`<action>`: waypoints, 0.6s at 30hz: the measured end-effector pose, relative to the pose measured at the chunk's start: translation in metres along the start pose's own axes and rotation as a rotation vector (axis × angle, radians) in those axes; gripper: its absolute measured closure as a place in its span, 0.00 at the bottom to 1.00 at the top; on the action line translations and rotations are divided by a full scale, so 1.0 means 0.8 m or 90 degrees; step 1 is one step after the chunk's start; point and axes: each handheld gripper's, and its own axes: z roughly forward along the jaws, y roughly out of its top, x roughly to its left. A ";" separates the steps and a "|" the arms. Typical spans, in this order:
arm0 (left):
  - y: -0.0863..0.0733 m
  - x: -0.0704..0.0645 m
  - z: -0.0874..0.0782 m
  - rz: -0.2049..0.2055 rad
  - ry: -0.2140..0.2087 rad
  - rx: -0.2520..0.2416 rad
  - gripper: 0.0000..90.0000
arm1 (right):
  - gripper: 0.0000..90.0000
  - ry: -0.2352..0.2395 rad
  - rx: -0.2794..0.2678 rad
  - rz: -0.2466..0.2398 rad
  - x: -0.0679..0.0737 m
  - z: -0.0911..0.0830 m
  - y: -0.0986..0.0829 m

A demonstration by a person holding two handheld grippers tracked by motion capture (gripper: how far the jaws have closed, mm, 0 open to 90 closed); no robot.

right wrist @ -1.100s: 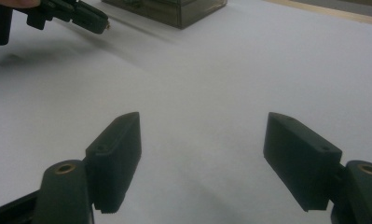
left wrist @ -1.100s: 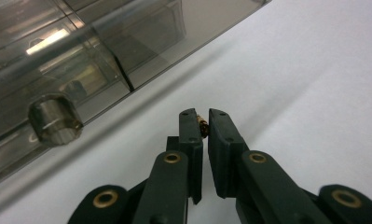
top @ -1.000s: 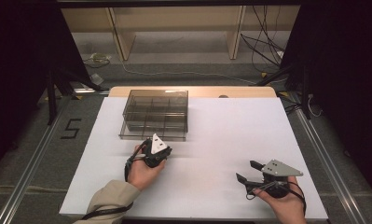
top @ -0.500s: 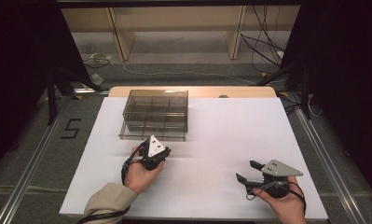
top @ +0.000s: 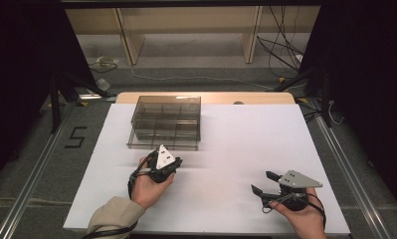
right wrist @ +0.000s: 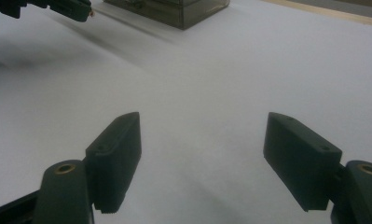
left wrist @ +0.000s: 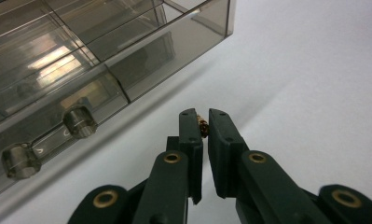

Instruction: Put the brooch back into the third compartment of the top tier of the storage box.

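**Carrying a tiny part toward the drawer box without losing it**

From the high view, I have the left gripper [top: 172, 160] just near of the smoky drawer box [top: 166, 122], which sits on the far left part of the white table [top: 246, 144]. The right gripper [top: 263, 185] rests well apart at the near right, with nothing near its tips. The box's front edge faces me, so I judge the job is to get what I hold into one of its compartments.

In the left gripper view, the jaws are pinched almost together on a small brownish part [left wrist: 203, 129], caught only at the very tips; I cannot tell what it is. The box [left wrist: 104, 60] lies up and to the left, with its two clear knobs [left wrist: 79, 121] just beside the tips. With so little of the part held, I should keep the squeeze steady, move slowly, and avoid brushing the knobs or the box wall, which could knock the part free. If a drawer must come out first, that pull is better given to the other hand.

In the right gripper view, the jaws stand wide apart over bare table, gripping nothing. The left gripper's tip [right wrist: 76, 10] shows at the far left, with the box corner [right wrist: 183, 11] beyond. This hand is free to steady the box or draw a knob.
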 end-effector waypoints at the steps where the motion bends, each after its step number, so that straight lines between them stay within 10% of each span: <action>1: 0.000 -0.001 0.000 0.000 -0.001 -0.001 0.93 | 0.31 0.000 0.000 0.000 0.000 0.000 0.000; 18: 0.005 -0.007 -0.007 0.004 -0.006 -0.019 0.93 | 0.31 0.000 -0.001 -0.001 -0.001 0.000 0.000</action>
